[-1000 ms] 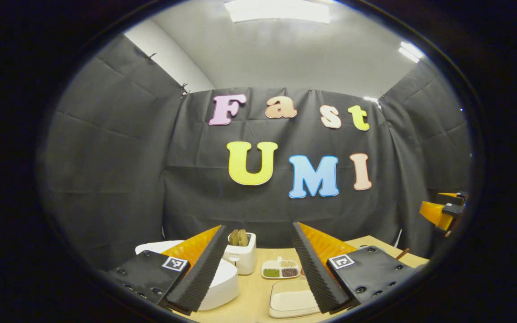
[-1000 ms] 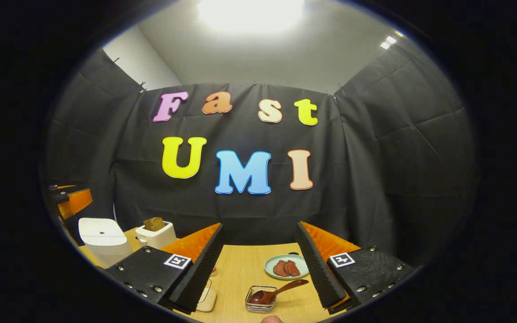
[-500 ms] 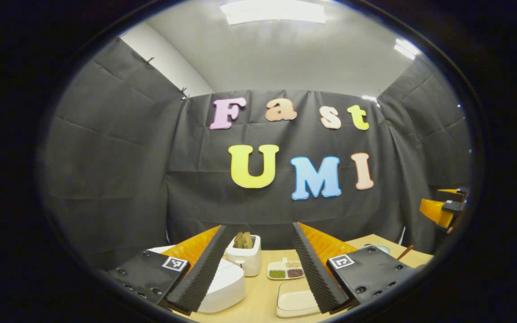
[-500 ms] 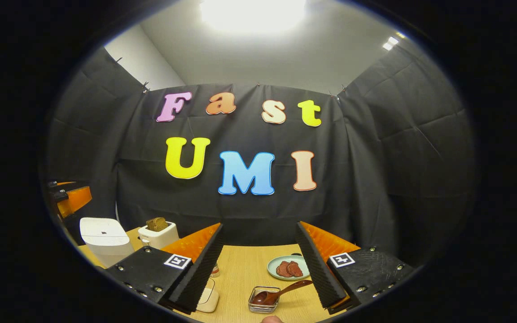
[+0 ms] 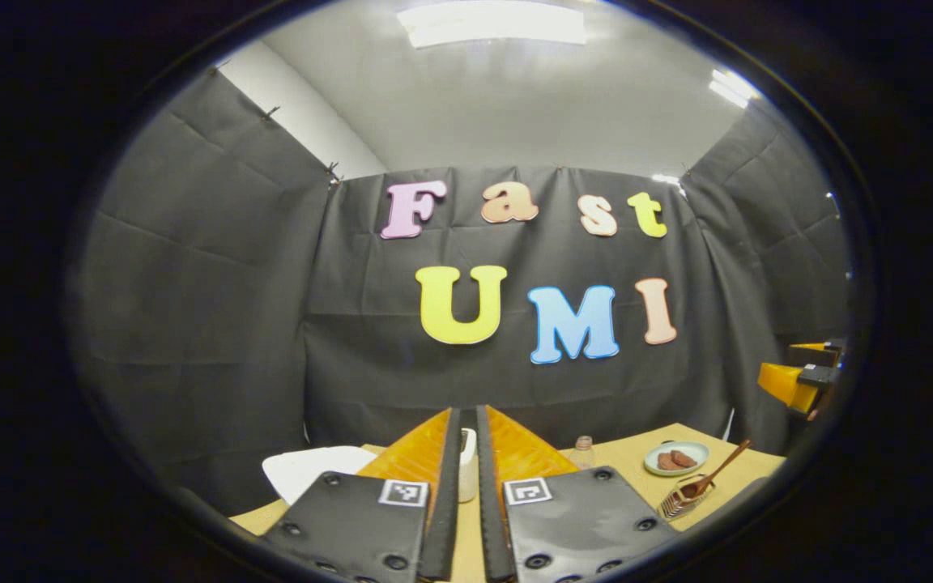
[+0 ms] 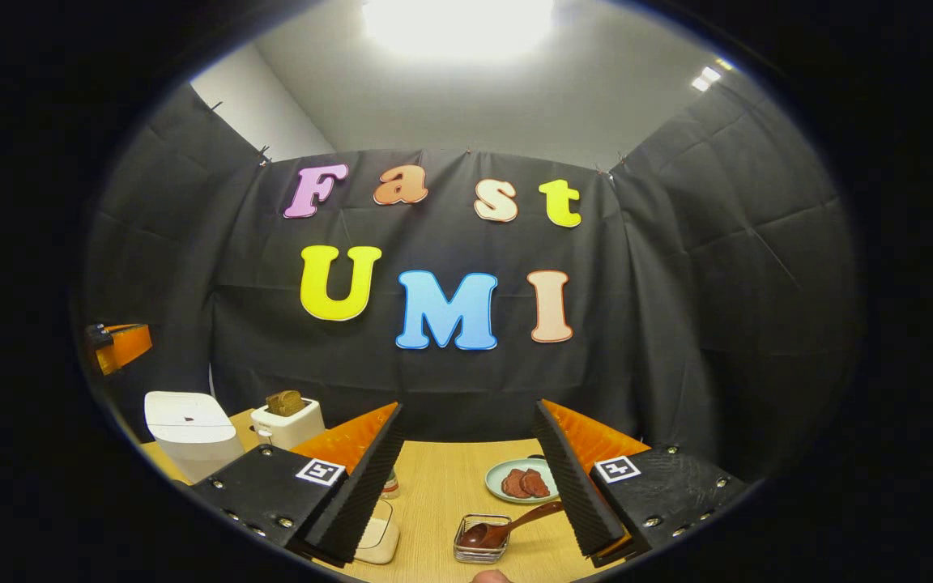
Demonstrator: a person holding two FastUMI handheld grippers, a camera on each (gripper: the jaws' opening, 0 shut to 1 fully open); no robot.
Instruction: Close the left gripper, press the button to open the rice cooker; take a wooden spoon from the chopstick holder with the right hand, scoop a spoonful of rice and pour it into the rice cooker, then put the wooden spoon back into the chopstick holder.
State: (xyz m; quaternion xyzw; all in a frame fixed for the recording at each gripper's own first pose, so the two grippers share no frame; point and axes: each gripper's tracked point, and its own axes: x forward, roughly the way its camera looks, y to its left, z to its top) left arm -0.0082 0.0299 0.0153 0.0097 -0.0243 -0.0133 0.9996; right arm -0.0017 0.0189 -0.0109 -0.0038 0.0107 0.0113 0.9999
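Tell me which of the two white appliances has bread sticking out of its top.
The smaller one, the toaster, with brown bread standing in its slot. The bigger white rice cooker to its left in the right gripper view has a plain closed lid.

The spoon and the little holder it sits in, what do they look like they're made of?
The spoon looks like dark reddish-brown wood with a smooth, slightly glossy finish; its bowl catches the light. The holder looks like thin metal wire, a shiny see-through basket, though it's too small to be sure. Both sit on a pale wood-look table.
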